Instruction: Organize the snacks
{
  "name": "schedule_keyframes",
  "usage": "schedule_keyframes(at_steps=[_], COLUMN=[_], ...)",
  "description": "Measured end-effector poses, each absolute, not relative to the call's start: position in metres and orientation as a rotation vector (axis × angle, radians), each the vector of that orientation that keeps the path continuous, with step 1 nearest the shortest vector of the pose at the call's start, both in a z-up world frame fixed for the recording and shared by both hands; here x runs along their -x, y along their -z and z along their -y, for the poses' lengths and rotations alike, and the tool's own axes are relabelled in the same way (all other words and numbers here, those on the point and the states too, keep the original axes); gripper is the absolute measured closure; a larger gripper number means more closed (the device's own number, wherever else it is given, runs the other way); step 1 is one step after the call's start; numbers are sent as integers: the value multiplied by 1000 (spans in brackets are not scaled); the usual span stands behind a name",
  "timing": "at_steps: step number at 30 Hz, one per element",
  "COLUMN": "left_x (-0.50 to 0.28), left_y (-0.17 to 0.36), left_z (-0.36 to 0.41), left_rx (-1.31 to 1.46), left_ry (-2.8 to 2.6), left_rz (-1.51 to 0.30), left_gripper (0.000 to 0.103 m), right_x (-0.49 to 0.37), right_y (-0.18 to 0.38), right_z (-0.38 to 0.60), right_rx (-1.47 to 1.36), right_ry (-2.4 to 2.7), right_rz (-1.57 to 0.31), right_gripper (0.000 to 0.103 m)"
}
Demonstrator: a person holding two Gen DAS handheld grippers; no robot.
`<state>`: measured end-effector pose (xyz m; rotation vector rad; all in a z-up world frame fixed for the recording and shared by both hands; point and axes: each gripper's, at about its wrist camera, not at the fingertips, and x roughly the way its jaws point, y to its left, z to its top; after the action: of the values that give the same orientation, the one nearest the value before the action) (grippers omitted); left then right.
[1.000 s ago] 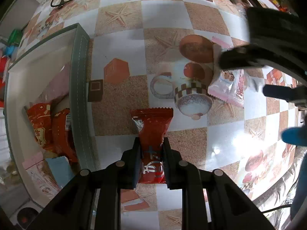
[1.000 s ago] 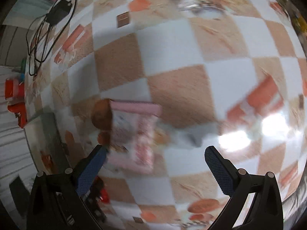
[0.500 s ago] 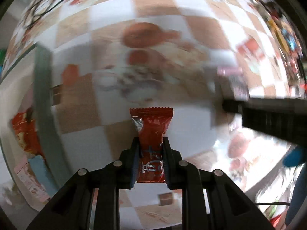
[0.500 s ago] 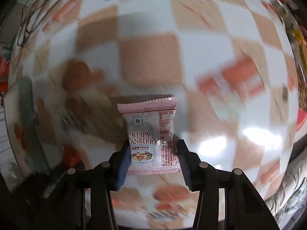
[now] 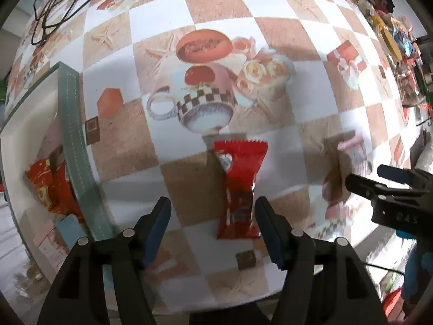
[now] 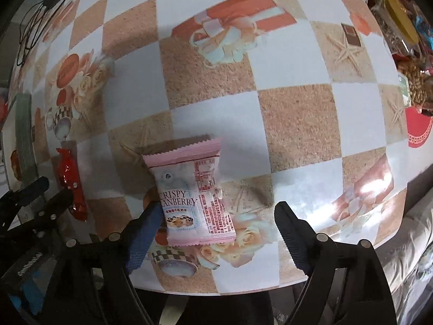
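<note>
done: box (image 5: 70, 124) seemingly holds several packets | we've just opened both grippers, left gripper (image 5: 213, 224) and right gripper (image 6: 213, 233) | left: red snack packet (image 5: 239, 189), pink cranberry packet (image 6: 194, 195) lie loose, unboxed

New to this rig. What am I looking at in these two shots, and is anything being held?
There is no robot arm here: a person carries a handheld two-finger claw in each hand, and each claw has a fisheye camera looking along its fingers, down at a table with a printed checked cloth. The left claw sees a red snack packet between its fingers, with a tray of snacks at the left edge. The right claw sees a pink cranberry packet. Both claws' jaws have just been opening. Both stand open, clear of the red packet; whether a finger touches the pink one I cannot tell. Neither packet looks gripped.
</note>
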<state>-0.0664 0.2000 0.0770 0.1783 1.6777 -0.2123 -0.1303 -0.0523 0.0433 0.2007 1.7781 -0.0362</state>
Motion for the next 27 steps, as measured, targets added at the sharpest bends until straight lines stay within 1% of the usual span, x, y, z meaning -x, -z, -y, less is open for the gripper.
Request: schedule_keyframes(at_steps=[1, 6, 7, 8, 11, 13, 17, 27], left_x=[67, 74, 77, 80, 84, 81, 75, 59], left_y=[-79, -82, -84, -87, -94, -100, -110, -115], left_z=[-200, -194, -191, -187, -183, -184, -190, -199], left_rx=[-186, -238, -252, -264, -282, -289, -270, -270], left_ry=[213, 243, 251, 259, 266, 259, 239, 255], left_rz=[-1689, -1712, -1712, -1713, -1707, -1698, -1692, -1705], left_gripper=[34, 33, 32, 32, 32, 31, 29, 28], right_x=[142, 145, 140, 137, 134, 138, 143, 134], right_y=[-39, -28, -25, -27, -15, -9, -9, -13], right_z=[46, 34, 29, 21, 18, 11, -16, -6], right_rx=[-195, -128, -117, -110, -85, -35, -57, -61], right_ry=[32, 21, 19, 13, 14, 21, 32, 35], right_rz=[-1783, -1796, -1796, -1801, -1831, -1840, -1843, -1848], right_gripper=[17, 17, 16, 8, 1, 0, 0, 0])
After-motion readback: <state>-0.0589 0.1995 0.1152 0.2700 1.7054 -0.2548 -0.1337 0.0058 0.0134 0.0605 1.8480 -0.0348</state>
